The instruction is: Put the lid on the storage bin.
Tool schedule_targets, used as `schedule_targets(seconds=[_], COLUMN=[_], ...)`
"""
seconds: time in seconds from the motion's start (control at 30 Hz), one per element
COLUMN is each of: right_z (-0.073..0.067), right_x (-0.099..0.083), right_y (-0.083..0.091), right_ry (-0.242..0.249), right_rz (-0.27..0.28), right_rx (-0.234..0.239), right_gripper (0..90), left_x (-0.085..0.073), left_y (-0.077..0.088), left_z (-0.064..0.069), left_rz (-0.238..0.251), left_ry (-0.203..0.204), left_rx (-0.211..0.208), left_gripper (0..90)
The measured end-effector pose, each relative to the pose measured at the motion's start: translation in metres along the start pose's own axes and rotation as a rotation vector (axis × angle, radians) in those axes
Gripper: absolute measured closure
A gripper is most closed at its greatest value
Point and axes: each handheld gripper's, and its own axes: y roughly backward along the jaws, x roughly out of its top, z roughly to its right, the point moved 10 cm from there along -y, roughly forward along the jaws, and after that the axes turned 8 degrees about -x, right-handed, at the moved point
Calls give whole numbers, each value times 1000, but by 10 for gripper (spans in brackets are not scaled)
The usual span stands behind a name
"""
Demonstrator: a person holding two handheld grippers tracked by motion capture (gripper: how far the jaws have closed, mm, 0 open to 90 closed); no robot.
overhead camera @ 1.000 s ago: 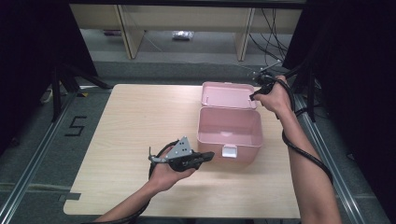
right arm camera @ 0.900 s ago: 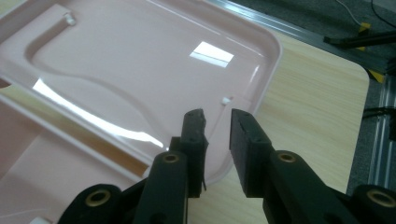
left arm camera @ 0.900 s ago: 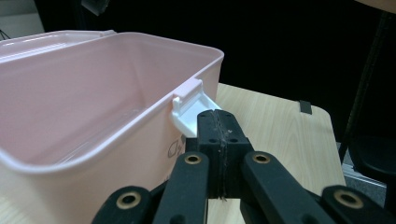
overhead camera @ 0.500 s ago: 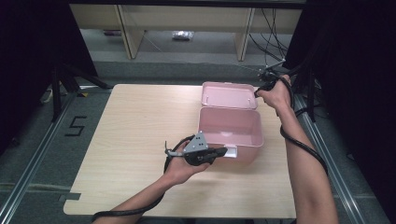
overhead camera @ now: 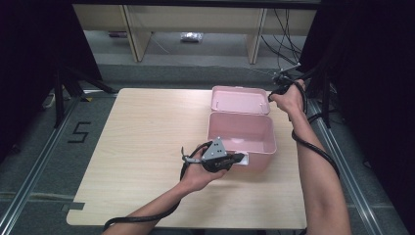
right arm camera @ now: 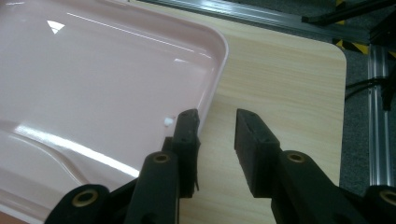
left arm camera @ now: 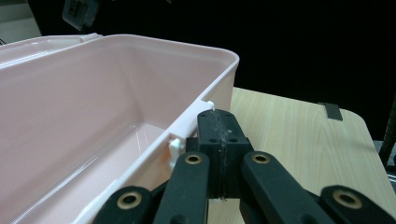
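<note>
High view, wooden table [overhead camera: 147,147], dark room

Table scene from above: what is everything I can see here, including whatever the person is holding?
Box: one, pink, open and looking empty, on the right half of the table.
Lid: one, pink, swung back flat behind the box.
Table: one, light wood.
Floor mark: one, a black 5, left of the table.
Shelving: pale wood, beyond the table.
Left gripper: one, black, jaws shut, at the box's front rim.
Right gripper: one, black, jaws apart and just opening, nothing between them, at the lid's edge.
Forearms: two, bare, entering from below.
</note>
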Motion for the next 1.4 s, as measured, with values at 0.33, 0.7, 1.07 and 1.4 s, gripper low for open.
schedule_targets(seconds=[0.33,0.7,1.07,1.4], right_z=[-2,-4,-2,-8], right_x=[1,6,9,9], right_y=[-4,-12,-17,-24], right_ry=[-40,-38,-86,-118], right_rz=[-21,-24,-47,-58], right_rx=[6,13,17,24], right_gripper=[708,708,746,756], left_x=[-7,-8,-7,-6], left_y=[-4,-4,-6,-5], left_z=[1,2,3,2], left_rz=[-10,-7,-12,-16], left_ry=[-9,9,22,4], left_rx=[5,10,-17,1], left_gripper=[896,897,898,898])
